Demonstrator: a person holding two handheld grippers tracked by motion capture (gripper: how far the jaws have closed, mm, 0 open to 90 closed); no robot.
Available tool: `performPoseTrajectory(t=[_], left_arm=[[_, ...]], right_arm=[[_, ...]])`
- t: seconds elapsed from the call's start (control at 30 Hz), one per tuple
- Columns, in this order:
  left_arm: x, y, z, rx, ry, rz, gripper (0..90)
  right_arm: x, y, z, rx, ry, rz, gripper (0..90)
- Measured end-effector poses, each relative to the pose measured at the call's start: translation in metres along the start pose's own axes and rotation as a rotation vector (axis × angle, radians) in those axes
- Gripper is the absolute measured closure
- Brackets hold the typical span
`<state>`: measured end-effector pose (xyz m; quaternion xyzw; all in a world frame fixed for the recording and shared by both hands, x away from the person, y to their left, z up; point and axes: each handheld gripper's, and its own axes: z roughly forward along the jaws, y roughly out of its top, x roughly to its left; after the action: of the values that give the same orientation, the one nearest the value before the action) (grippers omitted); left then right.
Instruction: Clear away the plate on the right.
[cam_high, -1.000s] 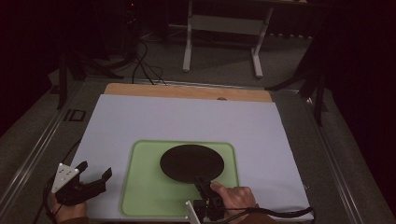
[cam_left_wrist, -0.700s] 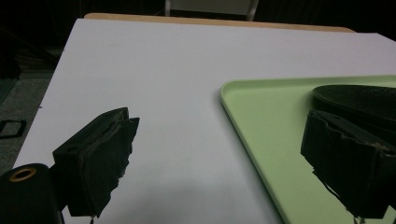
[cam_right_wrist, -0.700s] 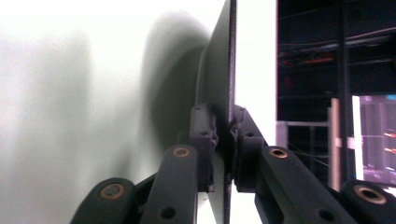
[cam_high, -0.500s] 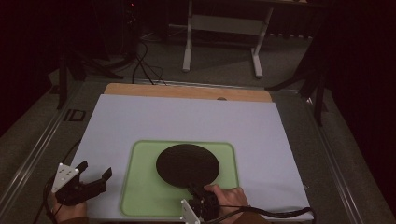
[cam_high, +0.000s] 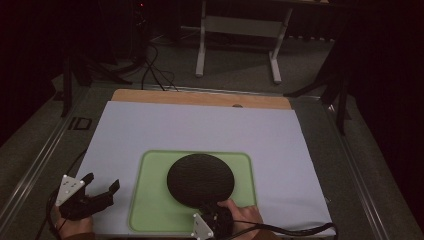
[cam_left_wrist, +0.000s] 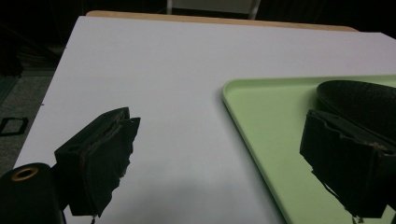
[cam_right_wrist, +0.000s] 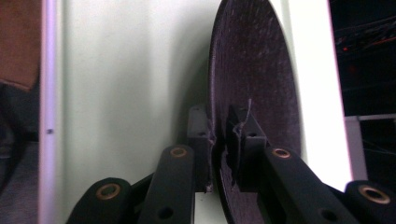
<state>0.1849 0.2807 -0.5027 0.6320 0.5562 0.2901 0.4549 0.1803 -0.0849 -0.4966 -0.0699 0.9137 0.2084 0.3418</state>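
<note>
A round black plate (cam_high: 200, 180) lies on a light green tray (cam_high: 150, 200) near the table's front edge. At the plate's near rim my right gripper (cam_high: 215, 214) has its pads on the rim, one on each face. In the right gripper view its jaws (cam_right_wrist: 222, 126) have just been opening slightly, with the plate (cam_right_wrist: 252, 70) still between them above the tray (cam_right_wrist: 130, 70). My left gripper (cam_high: 103, 181) hovers open and empty left of the tray. The left gripper view (cam_left_wrist: 217, 116) shows white sheet between its jaws, with the tray (cam_left_wrist: 261, 107) and plate (cam_left_wrist: 359, 98) to the right.
A white sheet (cam_high: 200, 125) covers most of the table, with a wooden strip (cam_high: 200, 97) along its far edge. Beyond stand a metal stand (cam_high: 235, 30) and cables (cam_high: 150, 70) on the dark floor. A cable (cam_high: 300, 232) trails from the right gripper.
The black plate has slid a little to the left and toward the near edge on the tray. The right hand drew back with it. The left gripper has stayed put.
</note>
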Motion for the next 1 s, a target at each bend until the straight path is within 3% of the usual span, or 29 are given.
performPoseTrajectory(t=[0.1, 0.17, 0.3, 0.4, 0.43, 0.5, 0.77, 1.0], left_arm=[[0.000, 0.000, 0.000, 0.001, 0.001, 0.000, 9.7], [0.000, 0.000, 0.000, 0.000, 0.000, -0.001, 9.7], [0.000, 0.000, 0.000, -0.001, 0.000, -0.002, 9.7], [0.000, 0.000, 0.000, 0.002, 0.001, -0.001, 9.8], [0.000, 0.000, 0.000, 0.002, 0.001, -0.001, 9.8], [0.000, 0.000, 0.000, 0.001, 0.001, 0.000, 9.8], [0.000, 0.000, 0.000, 0.002, 0.002, 0.000, 10.0], [0.000, 0.000, 0.000, 0.002, 0.005, 0.001, 10.6]], right_arm=[[0.003, 0.000, 0.002, 0.007, 0.012, 0.008, 78.1], [0.007, -0.001, 0.004, 0.003, 0.090, 0.050, 75.7], [0.009, -0.003, 0.009, 0.000, 0.155, 0.079, 72.9], [0.002, -0.003, 0.002, -0.076, 0.177, 0.160, 70.9], [0.002, -0.003, 0.002, -0.076, 0.177, 0.160, 70.9], [-0.010, -0.003, -0.005, -0.125, 0.198, 0.239, 68.4], [-0.028, -0.008, -0.013, -0.193, 0.210, 0.344, 59.0], [-0.047, -0.015, -0.020, -0.220, 0.145, 0.450, 47.1]])
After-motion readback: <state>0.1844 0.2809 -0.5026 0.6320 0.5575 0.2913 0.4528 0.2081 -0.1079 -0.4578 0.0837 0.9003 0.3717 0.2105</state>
